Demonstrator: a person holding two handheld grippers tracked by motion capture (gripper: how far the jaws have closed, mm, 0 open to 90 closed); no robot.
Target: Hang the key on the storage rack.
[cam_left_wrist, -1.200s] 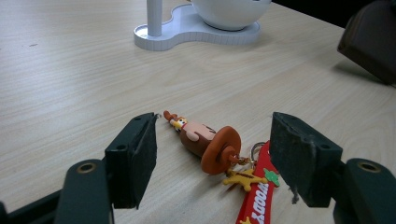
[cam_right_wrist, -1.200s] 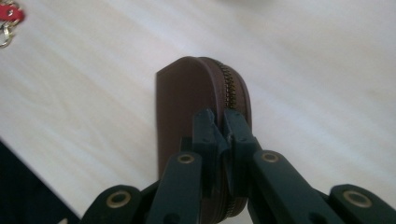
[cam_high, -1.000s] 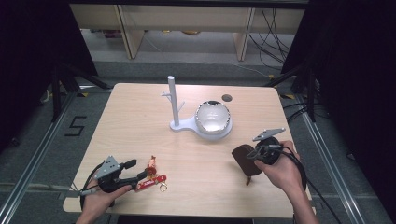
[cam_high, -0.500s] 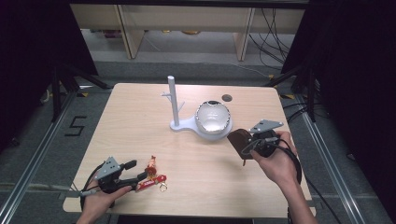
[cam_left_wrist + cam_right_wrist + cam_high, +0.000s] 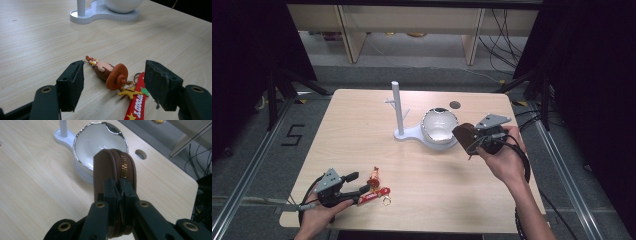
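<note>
The pale wood-grain desk (image 5: 422, 175) lies under both my hands. Toward its far middle stands the white plastic stand with an upright post and short pegs (image 5: 398, 107), and on its base rests the round white bowl with a silvery rim (image 5: 439, 129).

My right tongs (image 5: 473, 141) are raised above the desk, just right of that bowl, and they are pinched nearly closed on the brown leather zip pouch (image 5: 464, 137). In the right gripper view the pouch (image 5: 113, 170) stands on edge between the two black pads, its brass zipper facing me, with the bowl (image 5: 100, 142) behind and below it. The pouch is clear of the desk, carried only by the tongs.

My left tongs (image 5: 357, 182) rest low at the near left corner of the desk, jaws spread wide and gripping nothing. In the left gripper view they frame the keychain of a small brown cartoon figure with an orange hat (image 5: 108, 71) and its red rubber strap with yellow lettering (image 5: 136, 105). The figure lies flat on the desk between the pads, touching neither; the strap lies close beside the right-hand pad.
</note>
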